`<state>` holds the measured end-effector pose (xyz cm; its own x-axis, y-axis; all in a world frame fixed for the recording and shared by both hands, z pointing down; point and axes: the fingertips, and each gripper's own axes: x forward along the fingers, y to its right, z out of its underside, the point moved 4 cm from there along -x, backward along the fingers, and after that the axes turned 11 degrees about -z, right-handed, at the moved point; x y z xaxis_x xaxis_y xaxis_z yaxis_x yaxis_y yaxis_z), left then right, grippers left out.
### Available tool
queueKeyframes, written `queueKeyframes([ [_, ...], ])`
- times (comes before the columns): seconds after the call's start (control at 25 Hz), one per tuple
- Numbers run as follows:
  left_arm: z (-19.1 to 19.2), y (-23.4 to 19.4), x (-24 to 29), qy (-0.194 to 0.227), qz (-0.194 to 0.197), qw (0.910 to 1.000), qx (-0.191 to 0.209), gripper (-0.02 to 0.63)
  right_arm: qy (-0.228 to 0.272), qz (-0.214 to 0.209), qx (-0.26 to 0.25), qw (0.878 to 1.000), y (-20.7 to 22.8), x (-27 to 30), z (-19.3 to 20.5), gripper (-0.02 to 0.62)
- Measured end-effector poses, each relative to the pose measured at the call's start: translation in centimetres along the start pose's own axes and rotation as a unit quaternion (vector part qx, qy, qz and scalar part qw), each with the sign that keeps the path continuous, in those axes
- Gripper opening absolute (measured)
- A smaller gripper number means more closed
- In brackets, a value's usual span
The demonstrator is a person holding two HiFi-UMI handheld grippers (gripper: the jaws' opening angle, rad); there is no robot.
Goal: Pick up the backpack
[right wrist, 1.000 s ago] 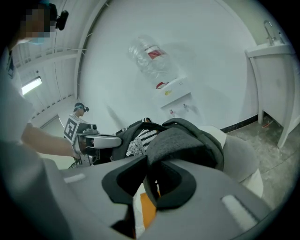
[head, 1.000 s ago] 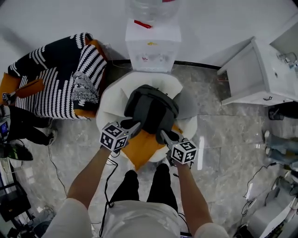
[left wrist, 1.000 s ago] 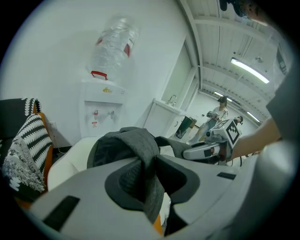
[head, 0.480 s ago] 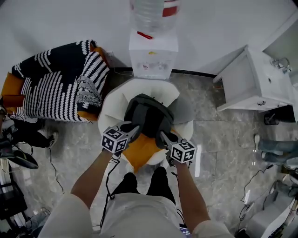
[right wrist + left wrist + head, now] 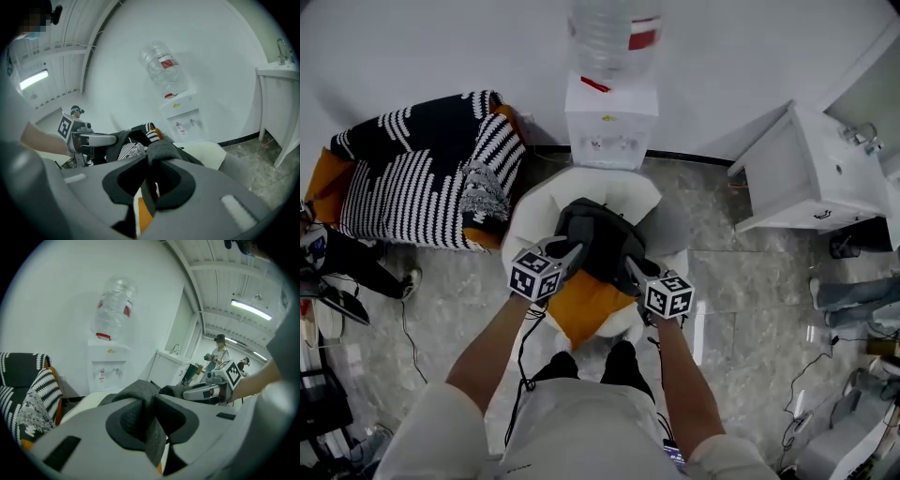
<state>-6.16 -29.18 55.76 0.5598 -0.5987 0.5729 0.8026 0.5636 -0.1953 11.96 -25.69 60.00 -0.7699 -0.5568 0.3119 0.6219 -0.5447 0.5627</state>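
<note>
The backpack (image 5: 598, 234) is being held over the white chair (image 5: 609, 183), gathered between the two claws. A fold of its dark grey fabric is being pinched by the left claw (image 5: 570, 253), whose jaws are closing tighter on the cloth. A second fold is being clamped by the right claw (image 5: 632, 267), with its pads pressed onto the material and no gap showing between them.

Set against a second ago, the bag is being shown narrower and more bunched. Its near corners are being drawn upward and inward by the claws instead of lying spread across the seat. Both claws are being raised together, and the fabric is being pulled taut between them. The orange cushion (image 5: 586, 305) is being left behind on the chair's front edge.

For the task, this is being read as a grip that has taken on both sides, with the lift under way rather than merely being prepared. From so steep a view, it cannot be told whether the bag's underside is already clear of the seat or is still being dragged across it. The likely risk is that thin folds, rather than a strap or handle, are being relied on to carry the weight. The left claw's tightening is being judged a sensible guard against slipping.
</note>
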Motion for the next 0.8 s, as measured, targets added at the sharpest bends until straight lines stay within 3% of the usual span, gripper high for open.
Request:
queueKeyframes([
  [0.4,-4.0,-0.9,-1.3,0.038,-0.012,0.9991,0.018,0.048,0.025,-0.006,-0.024,0.999,-0.9,0.3,-3.4,0.038],
  [0.8,-6.6,0.7,-4.1,0.081,0.002,0.9963,0.030,0.044,0.054,-0.015,-0.066,0.996,-2.7,-2.5,-7.3,0.037],
])
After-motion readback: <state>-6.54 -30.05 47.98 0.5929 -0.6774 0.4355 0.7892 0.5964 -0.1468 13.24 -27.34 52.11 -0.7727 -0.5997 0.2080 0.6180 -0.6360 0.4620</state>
